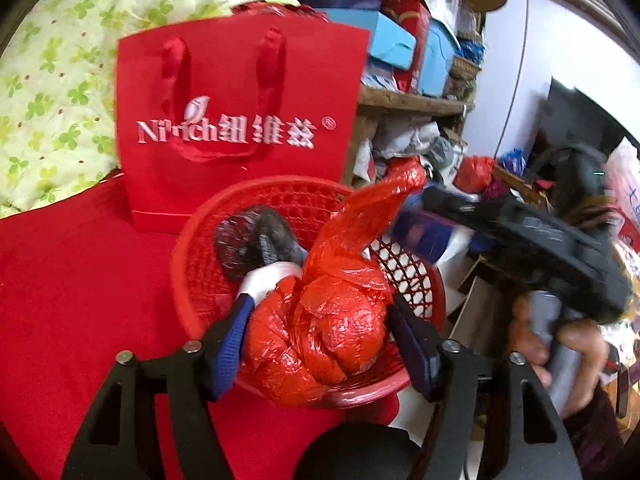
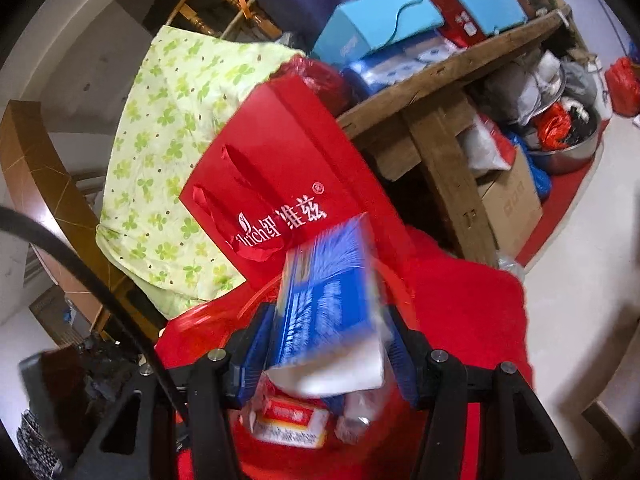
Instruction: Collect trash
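A knotted red plastic bag (image 1: 332,320) lies in a red mesh basket (image 1: 404,276) beside a dark crumpled wad (image 1: 252,240) and a white scrap (image 1: 272,276). My left gripper (image 1: 320,304) straddles the bag with its jaws spread and the pads (image 1: 236,336) at the bag's sides without squeezing it. My right gripper (image 2: 330,316) is shut on a blue and white carton (image 2: 328,300), tilted and blurred. Under it lies a small red and white packet (image 2: 288,416). In the left wrist view the right gripper (image 1: 404,216), held by a hand (image 1: 576,340), brings that carton (image 1: 420,236) to the basket's right rim.
A red paper gift bag (image 1: 240,120) stands just behind the basket on a red cloth (image 1: 80,300). A green clover quilt (image 1: 52,100) lies to the left. To the right is a wooden shelf (image 2: 440,76) stacked with blue boxes, with a cardboard box (image 2: 512,200) and a metal bowl (image 2: 568,152) below.
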`<move>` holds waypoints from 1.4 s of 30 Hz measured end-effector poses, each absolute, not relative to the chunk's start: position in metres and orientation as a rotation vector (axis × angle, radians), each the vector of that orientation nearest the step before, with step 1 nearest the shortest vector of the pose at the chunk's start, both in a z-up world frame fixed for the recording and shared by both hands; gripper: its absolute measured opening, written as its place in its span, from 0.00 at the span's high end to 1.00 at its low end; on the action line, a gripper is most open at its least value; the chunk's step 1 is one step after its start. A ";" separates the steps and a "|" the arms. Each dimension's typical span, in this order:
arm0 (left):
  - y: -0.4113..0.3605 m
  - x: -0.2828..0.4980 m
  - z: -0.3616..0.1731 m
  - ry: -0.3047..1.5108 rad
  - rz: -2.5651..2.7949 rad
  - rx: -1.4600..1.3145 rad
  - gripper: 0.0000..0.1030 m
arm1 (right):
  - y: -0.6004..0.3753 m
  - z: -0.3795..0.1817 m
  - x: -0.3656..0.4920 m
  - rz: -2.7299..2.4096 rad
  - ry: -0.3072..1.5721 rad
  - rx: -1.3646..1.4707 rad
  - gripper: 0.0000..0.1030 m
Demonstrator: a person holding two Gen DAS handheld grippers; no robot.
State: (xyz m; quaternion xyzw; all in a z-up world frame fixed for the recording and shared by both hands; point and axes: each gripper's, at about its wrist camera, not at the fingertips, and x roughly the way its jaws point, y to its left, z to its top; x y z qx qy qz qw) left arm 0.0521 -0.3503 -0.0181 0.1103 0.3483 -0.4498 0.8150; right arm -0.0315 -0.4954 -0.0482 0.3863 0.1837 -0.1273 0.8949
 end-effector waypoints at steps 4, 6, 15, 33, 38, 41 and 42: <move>-0.355 0.061 -0.007 0.701 -0.915 0.219 0.23 | -0.497 -0.056 0.000 -0.280 0.396 0.834 0.40; -0.365 0.063 -0.004 0.694 -0.940 0.238 0.23 | -0.503 -0.057 -0.006 -0.281 0.356 0.899 0.40; -0.342 0.064 -0.014 0.670 -0.933 0.244 0.23 | -0.500 -0.046 -0.074 -0.343 0.314 0.791 0.38; -0.228 0.023 0.058 0.509 -0.591 0.286 0.06 | -0.346 0.048 -0.099 -0.380 0.365 0.402 0.25; -0.201 0.004 0.079 0.448 -0.542 0.293 0.04 | -0.309 0.072 -0.106 -0.410 0.373 0.329 0.24; -0.186 -0.005 0.091 0.422 -0.515 0.295 0.04 | -0.293 0.086 -0.112 -0.397 0.368 0.313 0.24; -0.182 -0.008 0.095 0.413 -0.507 0.295 0.04 | -0.290 0.089 -0.114 -0.398 0.366 0.309 0.24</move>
